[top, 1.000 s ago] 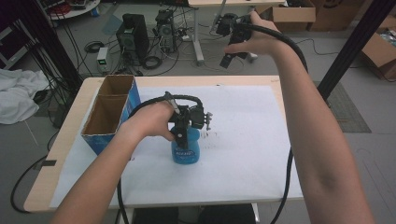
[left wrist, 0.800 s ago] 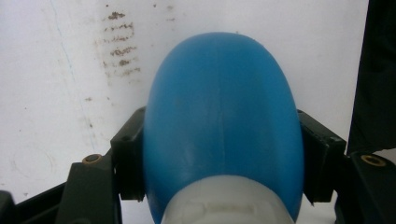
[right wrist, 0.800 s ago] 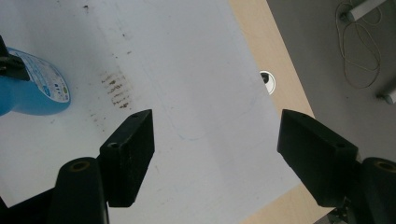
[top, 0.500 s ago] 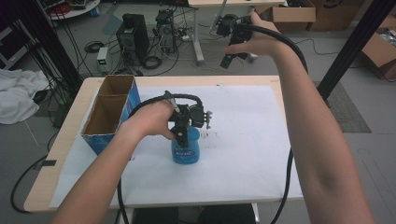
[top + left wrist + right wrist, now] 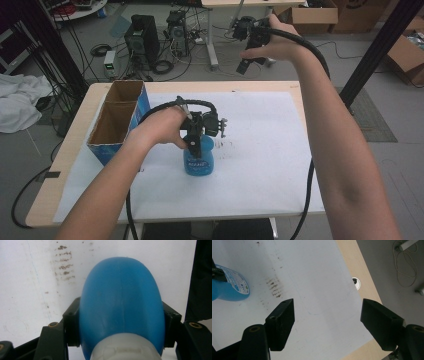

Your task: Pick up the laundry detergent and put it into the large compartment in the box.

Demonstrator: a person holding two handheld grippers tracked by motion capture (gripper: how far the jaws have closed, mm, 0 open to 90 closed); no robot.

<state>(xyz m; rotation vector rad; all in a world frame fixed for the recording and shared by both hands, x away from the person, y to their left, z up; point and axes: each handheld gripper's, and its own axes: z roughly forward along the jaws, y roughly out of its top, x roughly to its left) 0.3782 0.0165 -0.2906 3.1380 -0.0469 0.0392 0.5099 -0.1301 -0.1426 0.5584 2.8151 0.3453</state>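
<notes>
A blue plastic bottle (image 5: 199,160) with a white cap stands upright on the white sheet in the middle of the table. My left gripper (image 5: 196,141) comes down on it from above and is shut on its upper body. In the left gripper view the two black pads press on both sides of the bottle (image 5: 122,305), just past its white cap (image 5: 125,350). My right gripper (image 5: 245,61) is held high over the table's far edge. Its jaws (image 5: 327,317) are open with nothing between them, and the bottle (image 5: 227,290) sits far off at that view's left.
An open-topped cardboard box (image 5: 120,120) with blue sides and two compartments stands at the table's left. The white sheet (image 5: 265,150) covers most of the wooden table (image 5: 70,165), with dark scuff marks (image 5: 227,145) beside the bottle. A cable hole (image 5: 356,283) is near the table's edge.
</notes>
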